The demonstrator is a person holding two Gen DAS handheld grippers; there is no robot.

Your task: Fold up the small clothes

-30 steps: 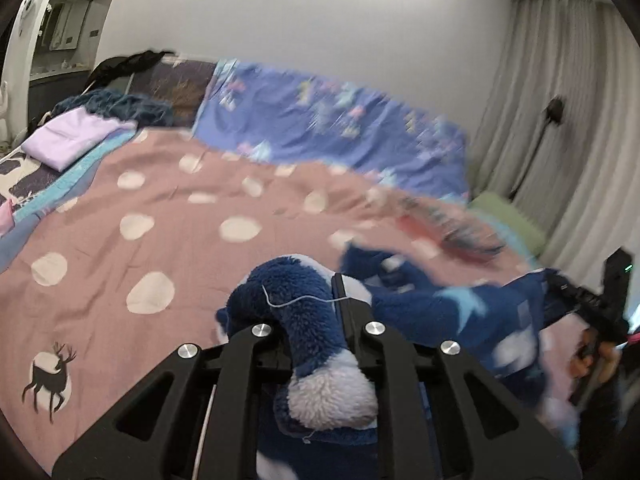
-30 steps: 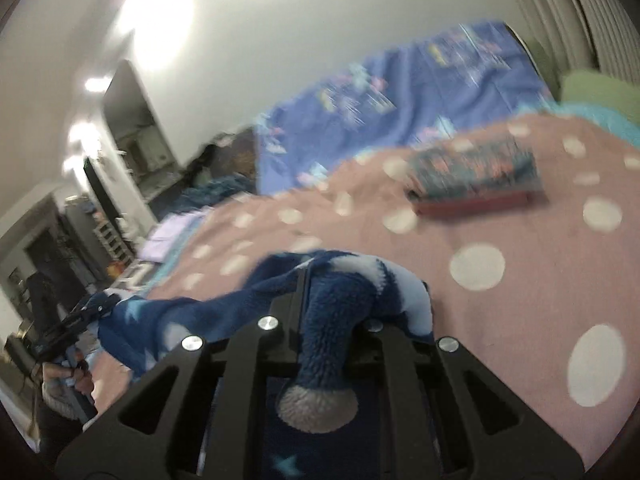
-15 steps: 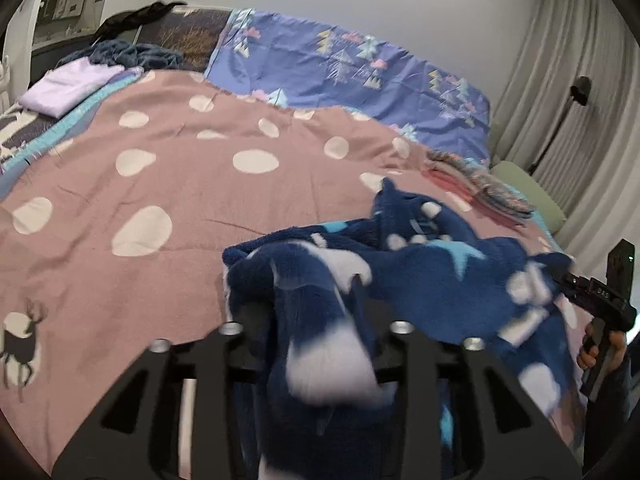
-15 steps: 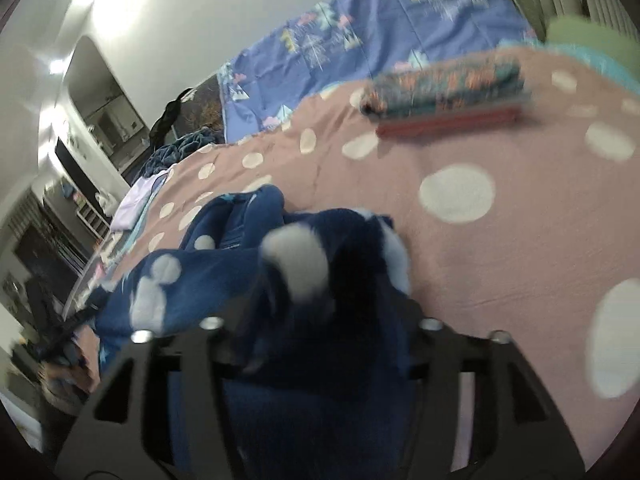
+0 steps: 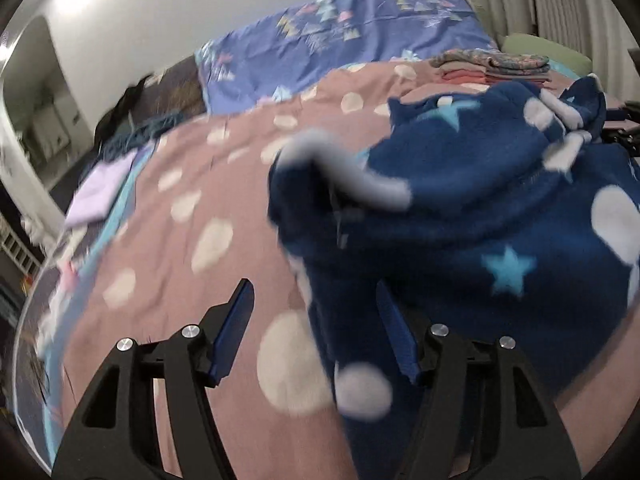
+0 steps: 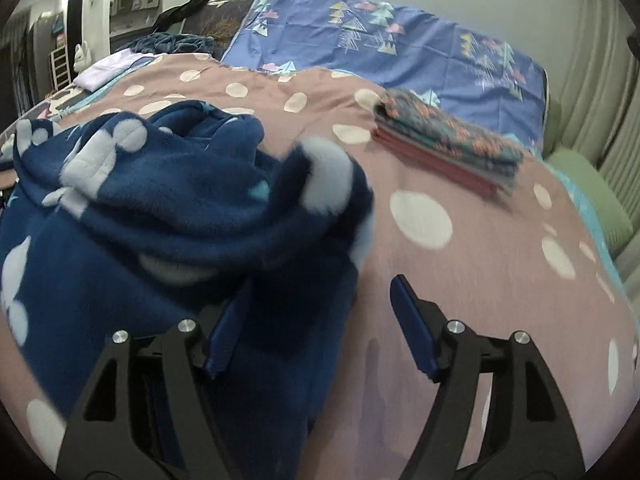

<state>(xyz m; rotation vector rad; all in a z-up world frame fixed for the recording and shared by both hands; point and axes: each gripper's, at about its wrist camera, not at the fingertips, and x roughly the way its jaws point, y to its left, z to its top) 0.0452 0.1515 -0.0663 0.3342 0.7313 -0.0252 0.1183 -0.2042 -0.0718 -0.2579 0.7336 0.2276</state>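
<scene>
Dark blue fleece garment (image 5: pixel 480 216) with white dots and pale blue stars, lying crumpled on a bed under a pink blanket (image 5: pixel 192 264) with white spots. Blurred in both wrist views.

Left gripper (image 5: pixel 316 312): jaws spread wide, having just been opening, pressing on nothing. Left finger (image 5: pixel 234 328) over bare blanket; right finger (image 5: pixel 396 336) against or just over the garment's near edge, contact unclear through the blur. A grey-trimmed fold of the fleece just ahead of the fingers.

Right gripper (image 6: pixel 316 312): jaws likewise spread, having just been opening. Garment's edge (image 6: pixel 200 216) draped over the left finger (image 6: pixel 224 336), loose and not pinched; right finger (image 6: pixel 412 328) over bare blanket.

Beyond the garment, a stack of folded clothes (image 6: pixel 448 144) on the blanket, patterned piece on top, well apart from the fleece. Purple-blue sheet (image 6: pixel 400 40) with small triangle-tree prints at the head of the bed. Folded lilac cloth (image 5: pixel 104 188) near the bed's far left edge. Pale curtains (image 6: pixel 592 80) on the right.
</scene>
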